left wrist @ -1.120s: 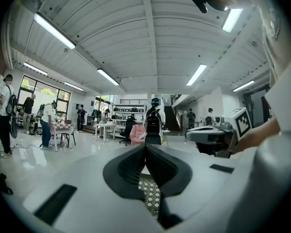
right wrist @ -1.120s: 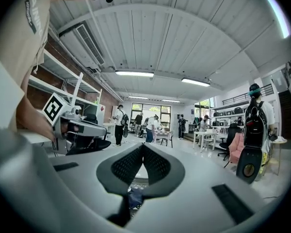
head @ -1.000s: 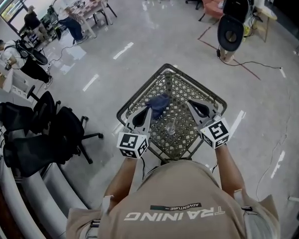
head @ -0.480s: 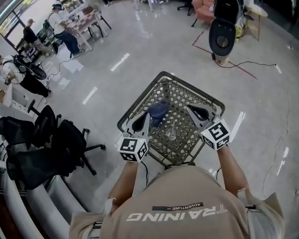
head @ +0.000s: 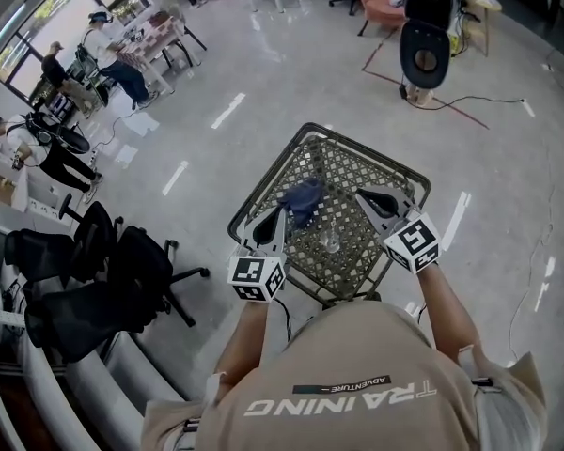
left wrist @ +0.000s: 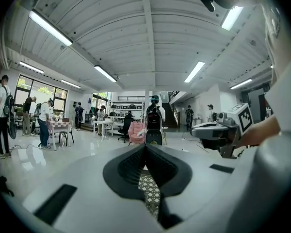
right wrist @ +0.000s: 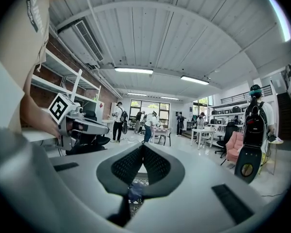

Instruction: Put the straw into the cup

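Note:
A clear cup (head: 331, 242) stands near the middle of the metal mesh table (head: 357, 163). I cannot make out a straw in any view. My left gripper (head: 274, 216) hovers over the table's near left side, just left of a blue cloth (head: 301, 198). In its own view my left gripper (left wrist: 145, 145) has its jaws meeting at the tips with nothing between them. My right gripper (head: 365, 196) hovers over the near right side, right of the cup. Its own view shows my right gripper (right wrist: 142, 145) shut and empty, with the blue cloth (right wrist: 135, 192) below.
The small table stands alone on a glossy grey floor. Black office chairs (head: 103, 261) are at the left. A black machine on a stand (head: 425, 54) and a cable lie beyond the table. People work at desks (head: 103, 50) far left.
The head view has drifted slightly, so the table sits a bit higher and to the right. Both grippers hold about the same places over the table and stay shut.

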{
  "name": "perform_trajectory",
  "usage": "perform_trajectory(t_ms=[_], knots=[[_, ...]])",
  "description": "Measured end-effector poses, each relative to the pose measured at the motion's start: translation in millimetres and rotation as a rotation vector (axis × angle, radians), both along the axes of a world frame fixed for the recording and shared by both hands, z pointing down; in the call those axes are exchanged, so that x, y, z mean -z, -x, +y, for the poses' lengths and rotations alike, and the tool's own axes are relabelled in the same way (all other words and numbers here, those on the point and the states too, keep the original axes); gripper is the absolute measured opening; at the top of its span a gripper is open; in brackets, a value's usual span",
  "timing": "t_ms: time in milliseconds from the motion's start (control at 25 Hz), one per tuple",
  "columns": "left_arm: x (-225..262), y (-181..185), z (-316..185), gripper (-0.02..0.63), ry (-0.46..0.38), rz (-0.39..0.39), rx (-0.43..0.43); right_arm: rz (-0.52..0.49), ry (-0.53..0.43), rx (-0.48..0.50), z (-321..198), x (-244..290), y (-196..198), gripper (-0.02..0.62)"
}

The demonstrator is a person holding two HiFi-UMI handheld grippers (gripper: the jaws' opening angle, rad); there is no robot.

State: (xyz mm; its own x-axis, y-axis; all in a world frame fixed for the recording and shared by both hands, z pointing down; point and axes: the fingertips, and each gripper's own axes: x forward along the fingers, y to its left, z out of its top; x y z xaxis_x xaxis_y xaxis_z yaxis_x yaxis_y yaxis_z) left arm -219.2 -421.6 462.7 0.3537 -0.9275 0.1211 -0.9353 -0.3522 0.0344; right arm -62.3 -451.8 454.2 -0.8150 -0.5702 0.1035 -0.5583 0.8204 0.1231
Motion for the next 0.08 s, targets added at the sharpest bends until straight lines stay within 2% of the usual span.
perform_trajectory(t_ms=[80], knots=[[-0.4, -0.6, -2.8, 0.017, 0.001, 0.004, 0.007, 0.005, 0.0, 0.007, -1.8, -0.4, -0.8, 0.017]])
